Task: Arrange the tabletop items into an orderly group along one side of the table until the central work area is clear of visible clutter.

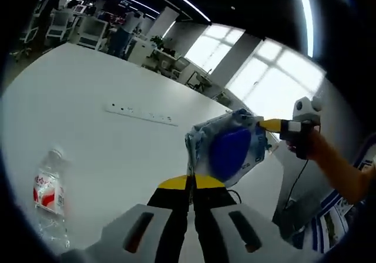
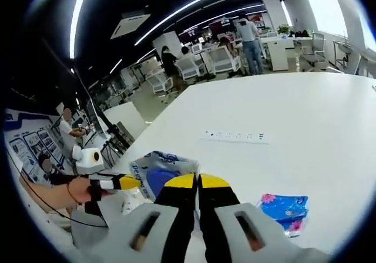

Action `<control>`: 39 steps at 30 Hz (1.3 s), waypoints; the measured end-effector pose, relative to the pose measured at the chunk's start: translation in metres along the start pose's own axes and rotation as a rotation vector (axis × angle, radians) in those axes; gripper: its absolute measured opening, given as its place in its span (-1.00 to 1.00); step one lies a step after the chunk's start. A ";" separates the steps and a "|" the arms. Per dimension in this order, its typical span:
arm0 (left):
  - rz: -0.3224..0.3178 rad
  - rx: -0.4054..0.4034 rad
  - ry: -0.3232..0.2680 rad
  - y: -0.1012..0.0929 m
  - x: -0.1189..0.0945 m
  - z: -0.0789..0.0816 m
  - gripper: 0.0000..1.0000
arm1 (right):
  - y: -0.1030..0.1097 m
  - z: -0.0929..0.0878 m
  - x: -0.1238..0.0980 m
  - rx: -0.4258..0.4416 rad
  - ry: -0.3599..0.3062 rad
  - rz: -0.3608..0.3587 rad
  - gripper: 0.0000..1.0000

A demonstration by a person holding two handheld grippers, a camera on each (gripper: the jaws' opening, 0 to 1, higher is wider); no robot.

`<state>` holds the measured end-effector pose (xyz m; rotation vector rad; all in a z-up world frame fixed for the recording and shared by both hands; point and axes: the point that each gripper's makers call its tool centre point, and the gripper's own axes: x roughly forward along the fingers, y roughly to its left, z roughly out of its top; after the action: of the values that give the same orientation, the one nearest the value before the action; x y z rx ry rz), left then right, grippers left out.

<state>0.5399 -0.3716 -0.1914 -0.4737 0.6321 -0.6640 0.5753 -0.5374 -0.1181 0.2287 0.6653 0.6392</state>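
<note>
Table (image 1: 106,81) mostly bare, so we're partway: bag (image 1: 229,148) at centre-right of the left gripper view, held up between both tongs; left gripper (image 1: 191,184) and right gripper (image 2: 197,182) each clamped on an edge. Still to place: bottle (image 1: 50,198) lower left there, blue packet (image 2: 286,210) lower right of the right gripper view.

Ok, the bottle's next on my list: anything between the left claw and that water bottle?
Only bare table before the water bottle, but the left claw is shut on a blue pouch the right claw also grips.
</note>
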 end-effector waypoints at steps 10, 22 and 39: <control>0.027 -0.012 0.044 0.009 0.004 -0.002 -1.00 | -0.012 -0.020 0.012 0.025 0.060 -0.019 -1.00; 0.053 -0.020 0.123 0.018 0.017 -0.008 -1.00 | -0.033 -0.039 0.029 0.043 0.136 -0.065 -1.00; 0.084 -0.052 0.209 0.032 0.039 -0.025 -1.00 | -0.063 -0.065 0.050 0.001 0.262 -0.135 -1.00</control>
<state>0.5606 -0.3809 -0.2425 -0.4267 0.8638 -0.6233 0.5943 -0.5562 -0.2181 0.1000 0.9254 0.5430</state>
